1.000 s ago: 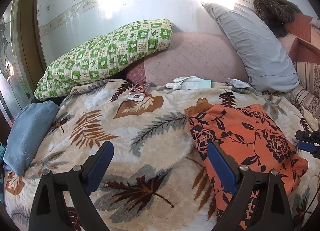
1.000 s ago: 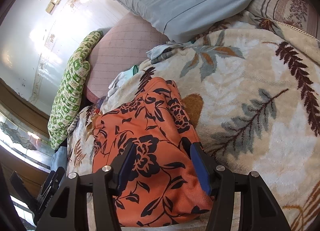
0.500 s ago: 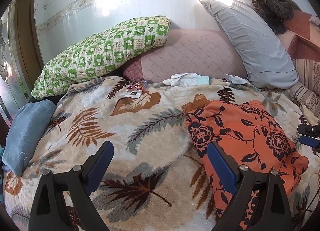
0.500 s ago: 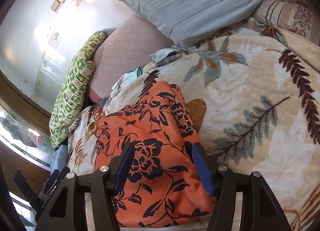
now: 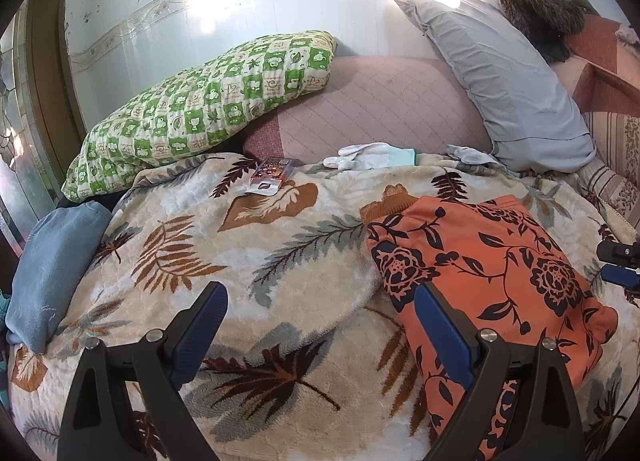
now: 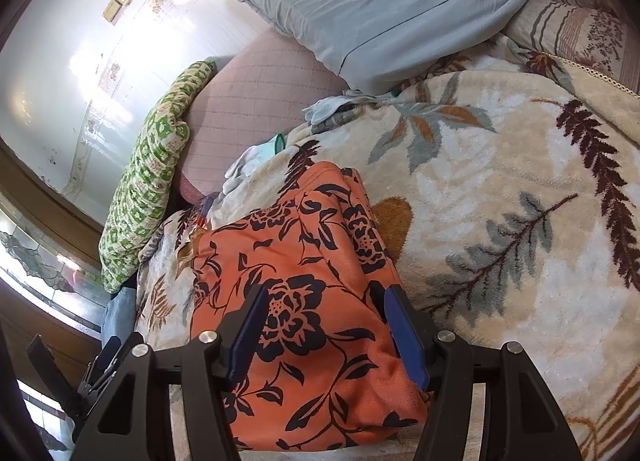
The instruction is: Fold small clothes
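The right hand-held gripper point(image 6: 324, 321) hangs low over the near end of the orange floral garment point(image 6: 304, 293), its blue pads spread apart with cloth showing between them but nothing pinched, so it is open and empty. The left hand-held gripper point(image 5: 320, 325) is likewise open wide and holds nothing; its right pad sits over the garment's near left edge and its left pad over bare blanket point(image 5: 240, 245). The garment lies on the leaf-patterned blanket on the bed, already doubled into a compact rectangle with layered edges visible along its right side in the right wrist view. It looks as though this piece is folded, or nearly so, and both tools are poised over it between steps. The next move likely calls for either one more fold, with each tool pinching a near corner cleanly through all layers, or lifting the bundle aside without letting it spring open. Farther off, white gloves point(image 5: 368, 151) lie at the blanket's far edge, with a green checked pillow point(image 5: 208, 101) far left, a grey pillow point(image 5: 508, 85) far right, and a blue folded cloth point(image 5: 52, 269) at the left.
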{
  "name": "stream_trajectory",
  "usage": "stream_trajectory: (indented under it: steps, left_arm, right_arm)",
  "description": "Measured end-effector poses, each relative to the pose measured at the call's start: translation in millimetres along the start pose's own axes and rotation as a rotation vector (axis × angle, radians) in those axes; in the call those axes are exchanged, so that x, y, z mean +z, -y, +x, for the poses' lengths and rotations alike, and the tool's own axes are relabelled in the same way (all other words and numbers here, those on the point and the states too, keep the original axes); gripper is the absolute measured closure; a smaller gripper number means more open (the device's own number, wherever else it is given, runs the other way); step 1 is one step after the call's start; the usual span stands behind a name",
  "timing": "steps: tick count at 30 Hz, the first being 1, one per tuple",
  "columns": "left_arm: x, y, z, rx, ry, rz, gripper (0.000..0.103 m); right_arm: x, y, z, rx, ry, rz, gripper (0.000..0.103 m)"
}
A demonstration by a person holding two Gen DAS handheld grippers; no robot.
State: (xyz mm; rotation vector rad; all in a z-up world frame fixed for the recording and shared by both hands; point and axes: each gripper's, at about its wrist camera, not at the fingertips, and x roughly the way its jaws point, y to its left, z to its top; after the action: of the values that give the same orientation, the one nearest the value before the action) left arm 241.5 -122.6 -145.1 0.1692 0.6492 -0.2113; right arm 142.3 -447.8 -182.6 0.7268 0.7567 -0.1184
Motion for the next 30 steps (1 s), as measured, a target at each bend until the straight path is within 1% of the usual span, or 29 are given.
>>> stream_trajectory:
  steps: [13,15,18,19,20,22,24,27,30]
  left_arm:
    - [-2.3,2.0,3.0,-0.015,-0.018,0.011,0.008]
    - [-3.0,3.2,4.3,-0.029,-0.028,0.012,0.008]
    - [-5.3,7.4,8.4,-0.095,-0.066,0.011,0.008]
    - [-6.8,9.5,9.9,-0.126,-0.082,0.009,0.008]
    - [-8.1,11.4,11.6,-0.156,-0.097,0.007,0.008]
    - [-11.0,16.7,15.1,-0.221,-0.127,-0.003,0.008]
    - [-13.1,21.5,18.7,-0.276,-0.149,-0.013,0.008]
    - [-17.0,29.9,26.8,-0.335,-0.182,-0.029,0.008]
    - [-23.2,37.1,38.3,-0.384,-0.250,-0.049,0.008]
  right_arm:
    - [1.4,0.9,-2.8,0.000,0.002,0.006,0.039]
    - [1.7,2.0,-2.7,0.001,-0.003,0.010,0.039]
    - [2.6,5.0,-1.7,0.011,-0.013,0.023,0.039]
    - [3.3,7.4,-0.5,0.019,-0.022,0.033,0.039]
    - [3.9,9.9,1.4,0.026,-0.036,0.042,0.036]
    - [4.8,16.0,4.9,0.031,-0.052,0.060,0.036]
    - [5.5,19.2,7.8,0.027,-0.062,0.059,0.035]
    - [7.5,26.2,14.5,-0.001,-0.083,0.049,0.035]
    - [6.5,36.9,29.3,0.033,-0.154,0.094,0.033]
